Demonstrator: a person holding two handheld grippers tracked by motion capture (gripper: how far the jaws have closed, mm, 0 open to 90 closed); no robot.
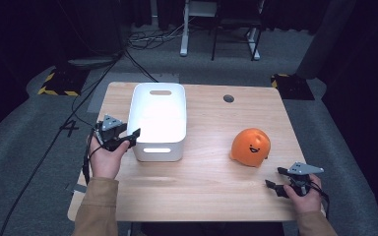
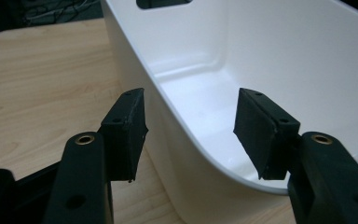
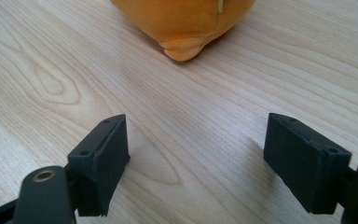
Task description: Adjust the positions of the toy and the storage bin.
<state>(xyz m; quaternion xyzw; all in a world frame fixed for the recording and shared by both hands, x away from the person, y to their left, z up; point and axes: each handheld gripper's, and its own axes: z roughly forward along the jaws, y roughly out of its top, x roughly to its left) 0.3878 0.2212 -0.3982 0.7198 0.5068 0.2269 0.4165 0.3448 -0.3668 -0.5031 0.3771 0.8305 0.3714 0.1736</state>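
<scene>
the white bin (image 1: 159, 120) stands on the wooden bench (image 1: 206, 182), toward its left half, with a handle slot in each short end. the left gripper (image 1: 128, 136) is at the bin's near left corner, and in the left gripper view its fingers (image 2: 126, 133) straddle the bin's (image 2: 270, 60) side wall: one finger is outside, over the bench (image 2: 42, 88), the other inside over the bin's floor. a gap shows between the pads and the wall, so the fingers are narrowed around it, not pressing on it. the right gripper (image 1: 276, 180) rests low near the bench's front right corner, fingers (image 3: 100, 163) spread wide with bare wood between them. the orange plush toy (image 1: 250, 147) with a smiling face sits just beyond that gripper, apart from the fingertips, well to the right of the bin.
</scene>
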